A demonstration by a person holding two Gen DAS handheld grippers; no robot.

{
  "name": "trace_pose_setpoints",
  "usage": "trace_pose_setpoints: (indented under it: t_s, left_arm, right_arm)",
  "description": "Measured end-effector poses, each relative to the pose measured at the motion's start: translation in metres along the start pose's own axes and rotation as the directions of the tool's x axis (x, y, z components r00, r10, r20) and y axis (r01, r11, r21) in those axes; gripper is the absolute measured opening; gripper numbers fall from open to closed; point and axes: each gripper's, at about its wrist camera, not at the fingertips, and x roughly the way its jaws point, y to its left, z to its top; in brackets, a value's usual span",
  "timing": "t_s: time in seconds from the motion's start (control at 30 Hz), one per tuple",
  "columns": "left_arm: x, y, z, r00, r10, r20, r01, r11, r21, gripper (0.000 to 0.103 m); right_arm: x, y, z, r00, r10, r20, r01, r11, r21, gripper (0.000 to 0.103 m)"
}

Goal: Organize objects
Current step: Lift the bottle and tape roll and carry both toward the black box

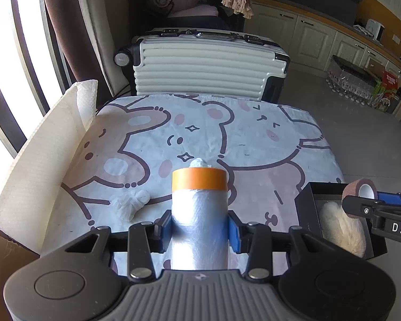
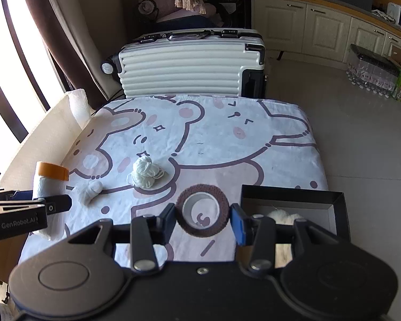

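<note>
My left gripper (image 1: pixel 200 230) is shut on a white film roll with an orange band (image 1: pixel 199 208), held upright above the bear-print cloth (image 1: pixel 254 139). My right gripper (image 2: pixel 202 212) is shut on a brown bandage roll (image 2: pixel 200 232), whose hollow core faces the camera. Each gripper also shows in the other view: the left gripper (image 2: pixel 44 199) with its film roll (image 2: pixel 50 176), the right gripper (image 1: pixel 366 199) with the bandage roll (image 1: pixel 357 187). A white yarn ball (image 2: pixel 147 172) and a small white cloth bundle (image 2: pixel 89 191) lie on the cloth between the two grippers.
A black open box (image 2: pixel 294 195) with a fluffy white item (image 2: pixel 283 216) inside sits at the cloth's right front corner. A white ribbed suitcase (image 2: pixel 187 67) stands behind the table. A white foam sheet (image 1: pixel 40 160) leans along the left edge. Floor lies to the right.
</note>
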Motion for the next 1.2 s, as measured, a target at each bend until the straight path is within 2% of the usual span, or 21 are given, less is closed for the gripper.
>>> trace_pose_setpoints:
  t_s: [0.53,1.0,1.2]
  left_arm:
    - [0.007,-0.009,0.004,0.999,-0.032,-0.002,0.032,0.999,-0.005,0.043]
    - [0.019,-0.070,0.006,0.990,-0.138,-0.022,0.139,0.990,0.038,0.043]
    - [0.020,-0.093,0.003,0.984,-0.175,-0.027,0.176,0.984,0.038,0.043]
  right_arm:
    - [-0.003,-0.008,0.000,1.000,-0.023,0.014,0.023,1.000,0.007,0.045]
    - [-0.020,-0.076,-0.014,0.991,-0.133,0.003,0.132,0.986,0.097,0.045]
    - [-0.029,-0.102,-0.019,0.988,-0.153,0.003,0.151,0.978,0.145,0.045]
